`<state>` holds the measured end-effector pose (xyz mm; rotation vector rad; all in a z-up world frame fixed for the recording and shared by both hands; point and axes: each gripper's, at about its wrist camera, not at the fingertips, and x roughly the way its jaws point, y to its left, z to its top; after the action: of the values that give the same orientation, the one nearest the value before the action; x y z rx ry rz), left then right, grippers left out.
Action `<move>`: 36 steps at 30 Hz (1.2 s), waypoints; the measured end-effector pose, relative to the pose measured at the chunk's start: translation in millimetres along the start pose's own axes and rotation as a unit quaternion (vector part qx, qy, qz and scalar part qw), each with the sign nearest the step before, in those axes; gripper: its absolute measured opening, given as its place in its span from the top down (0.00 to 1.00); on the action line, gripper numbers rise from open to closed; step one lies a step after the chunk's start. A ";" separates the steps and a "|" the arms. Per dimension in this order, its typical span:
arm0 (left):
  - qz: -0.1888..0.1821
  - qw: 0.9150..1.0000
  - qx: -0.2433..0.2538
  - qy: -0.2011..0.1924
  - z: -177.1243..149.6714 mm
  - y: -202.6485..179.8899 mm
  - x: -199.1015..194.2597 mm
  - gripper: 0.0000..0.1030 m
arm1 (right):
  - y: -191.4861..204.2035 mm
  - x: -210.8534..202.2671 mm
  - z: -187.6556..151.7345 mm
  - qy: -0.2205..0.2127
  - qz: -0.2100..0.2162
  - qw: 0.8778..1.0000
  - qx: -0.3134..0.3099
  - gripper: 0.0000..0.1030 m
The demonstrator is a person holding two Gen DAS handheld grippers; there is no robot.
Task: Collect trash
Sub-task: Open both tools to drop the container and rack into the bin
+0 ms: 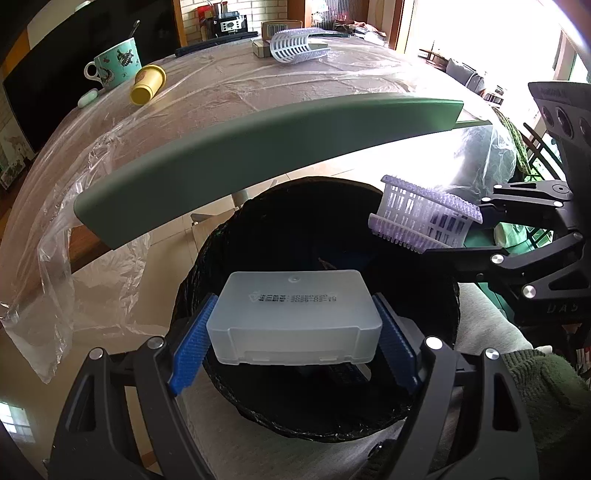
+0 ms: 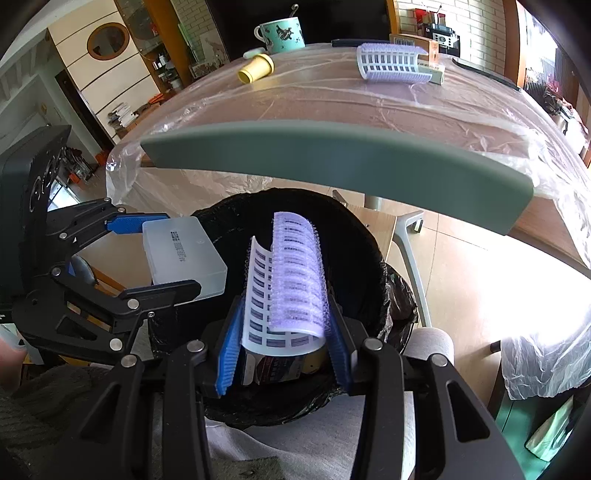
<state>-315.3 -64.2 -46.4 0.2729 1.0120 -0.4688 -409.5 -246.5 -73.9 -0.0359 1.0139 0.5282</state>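
A long table (image 2: 332,107) covered in clear plastic sheeting fills the background, with the grey-green back of a chair (image 2: 332,162) curving across in front of it. Below the chair back sits a round bin lined with a black bag (image 1: 436,391), its mouth open toward both cameras.

The left gripper (image 1: 295,332) hangs over the bin mouth, jaws clamped on the short ends of a frosted plastic box (image 1: 295,317). The right gripper (image 2: 282,343), squeezed narrow, holds a lilac hair roller half (image 2: 291,280) above the same opening.

Still on the table, well apart from the bin: a matching roller half (image 2: 391,62), a toppled yellow cup (image 2: 256,68) and a teal mug (image 2: 282,33).

Likely risks: both claws crowd one opening and could knock together, and the bristly roller may cling to the pad when released, or bounce off the rim onto the floor.
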 end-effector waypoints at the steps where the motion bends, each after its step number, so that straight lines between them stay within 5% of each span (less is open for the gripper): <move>1: 0.001 1.000 0.000 0.002 0.2 0.5 1.5 0.20 | -0.4 0.3 -0.9 0.001 -0.001 1.000 -0.001 0.60; 36: 0.011 1.000 0.009 0.012 0.6 -6.1 10.3 0.20 | 0.1 8.8 1.5 0.013 -0.008 1.000 -0.011 0.60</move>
<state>-313.3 -72.3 -54.9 0.3063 1.0285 -0.4556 -404.6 -242.5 -80.3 -0.0702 1.0316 0.5262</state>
